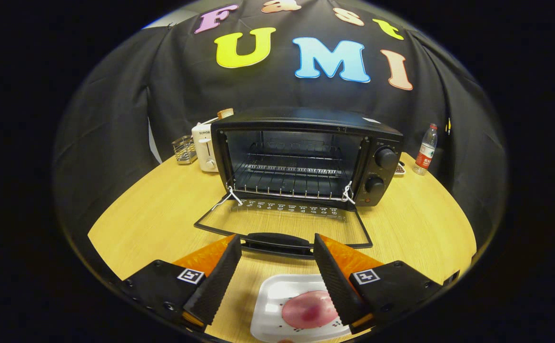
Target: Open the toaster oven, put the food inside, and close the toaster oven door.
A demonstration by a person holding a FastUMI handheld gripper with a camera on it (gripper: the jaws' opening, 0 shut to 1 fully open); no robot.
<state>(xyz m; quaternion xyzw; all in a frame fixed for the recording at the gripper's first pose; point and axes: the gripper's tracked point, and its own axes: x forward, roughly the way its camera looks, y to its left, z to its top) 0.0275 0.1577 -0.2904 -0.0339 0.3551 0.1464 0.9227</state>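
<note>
A black toaster oven [306, 157] stands on the wooden table [153, 214] with its glass door [282, 221] folded down flat toward me. A wire rack [289, 178] shows inside the lit cavity. The door's handle [277, 242] lies just ahead of my fingertips. My gripper [276, 247] is open, its fingers spread wide with nothing pressed between them. Below and between the fingers sits a white tray [270, 309] holding a pink round piece of food [308, 309], close to the right finger [334, 281].
A white toaster [204, 147] and a small wire holder [184, 150] stand left of the oven. A water bottle [426, 150] stands at the right, near the table's back edge. Two knobs [384, 158] sit on the oven's right panel.
</note>
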